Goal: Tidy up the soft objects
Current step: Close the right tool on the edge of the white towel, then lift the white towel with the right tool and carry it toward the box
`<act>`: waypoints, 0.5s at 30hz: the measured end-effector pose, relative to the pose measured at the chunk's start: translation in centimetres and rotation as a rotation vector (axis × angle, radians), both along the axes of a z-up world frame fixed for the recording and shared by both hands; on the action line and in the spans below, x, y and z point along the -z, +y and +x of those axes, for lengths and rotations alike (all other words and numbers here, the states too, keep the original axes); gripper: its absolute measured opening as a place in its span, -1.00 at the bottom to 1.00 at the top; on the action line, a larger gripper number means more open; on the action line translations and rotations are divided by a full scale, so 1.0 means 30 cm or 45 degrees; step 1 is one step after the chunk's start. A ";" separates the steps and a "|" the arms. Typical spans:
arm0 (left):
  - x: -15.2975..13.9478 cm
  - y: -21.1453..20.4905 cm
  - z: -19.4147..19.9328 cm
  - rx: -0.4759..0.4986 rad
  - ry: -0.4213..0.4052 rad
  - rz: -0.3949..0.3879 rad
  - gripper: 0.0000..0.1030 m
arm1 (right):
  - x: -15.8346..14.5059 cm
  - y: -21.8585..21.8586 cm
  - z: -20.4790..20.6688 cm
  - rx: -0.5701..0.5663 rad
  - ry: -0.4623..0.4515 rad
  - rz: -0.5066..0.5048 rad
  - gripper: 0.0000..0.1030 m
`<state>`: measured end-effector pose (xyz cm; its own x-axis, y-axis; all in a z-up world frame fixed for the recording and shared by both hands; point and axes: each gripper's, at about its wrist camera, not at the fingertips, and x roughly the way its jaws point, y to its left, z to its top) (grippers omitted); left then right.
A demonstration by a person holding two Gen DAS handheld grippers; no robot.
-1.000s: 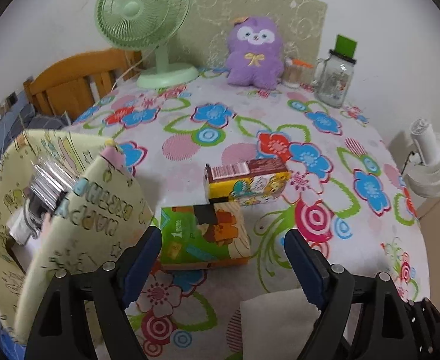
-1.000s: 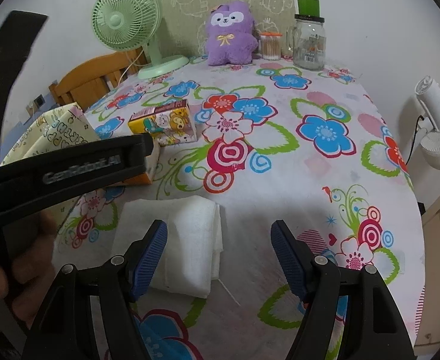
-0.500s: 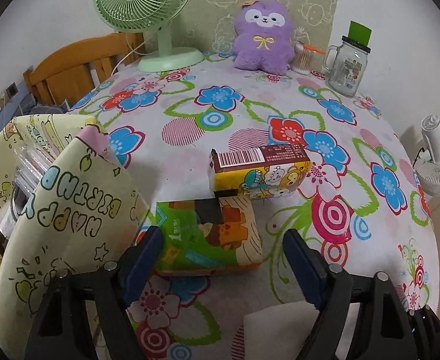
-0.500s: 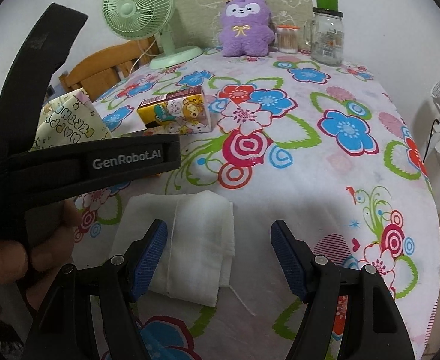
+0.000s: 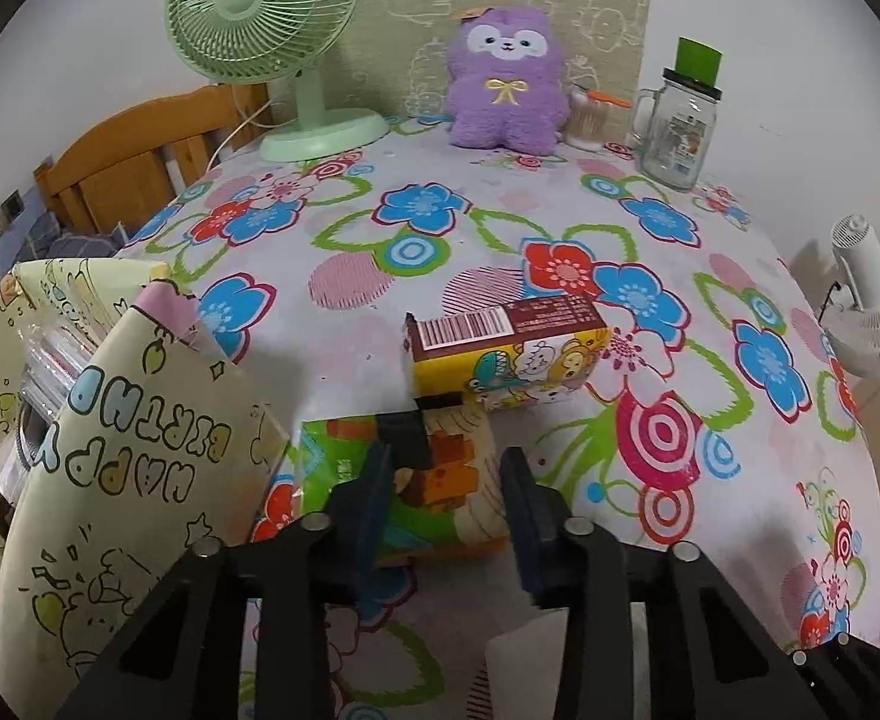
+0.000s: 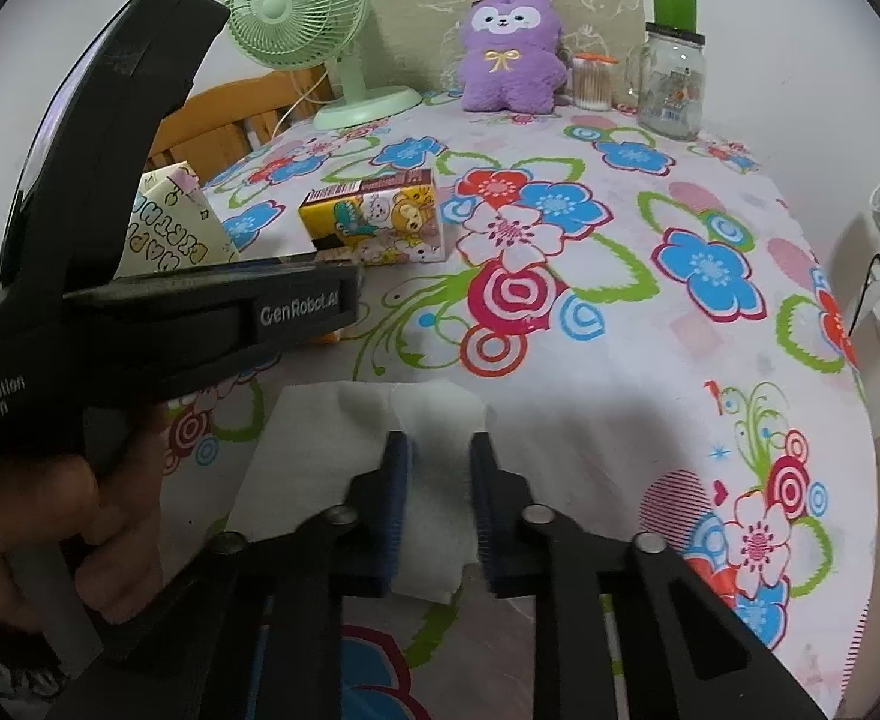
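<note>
Domestic room, likely a home dining corner. Table under a bright flower-print cloth, wooden chair alongside, white wall behind. Pale green desk fan, purple plush toy and glass mug jar at the table's far edge.

The left tongs reach forward and low, their blue-padded jaws drawn in to a narrow gap, each pad pressed against a side of the pack between them. The right tongs also point forward and down, jaws narrowed, pinching a raised fold of the cloth. In the right wrist view, the person's left hand grips the left tool's handle.
</note>
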<state>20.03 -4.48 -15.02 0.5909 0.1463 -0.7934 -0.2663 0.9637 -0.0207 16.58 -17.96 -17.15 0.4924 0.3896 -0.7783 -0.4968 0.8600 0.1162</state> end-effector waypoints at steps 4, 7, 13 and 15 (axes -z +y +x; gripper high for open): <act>-0.006 0.001 -0.004 0.013 -0.005 -0.019 -0.64 | -0.006 -0.011 -0.003 0.026 -0.013 -0.005 -0.73; -0.014 0.006 -0.006 0.019 -0.013 -0.037 -0.83 | -0.020 -0.021 -0.010 0.035 -0.030 0.000 -0.77; -0.016 0.019 -0.003 0.006 -0.009 -0.033 -0.32 | -0.038 -0.047 -0.001 0.067 -0.042 0.020 -0.78; -0.017 0.026 -0.006 -0.030 0.000 -0.019 0.11 | -0.032 -0.046 0.000 0.063 -0.036 0.015 -0.78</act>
<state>19.85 -3.69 -14.51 0.5876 0.1484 -0.7955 -0.2888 0.9568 -0.0349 16.58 -19.35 -16.18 0.5333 0.3733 -0.7591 -0.4567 0.8824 0.1131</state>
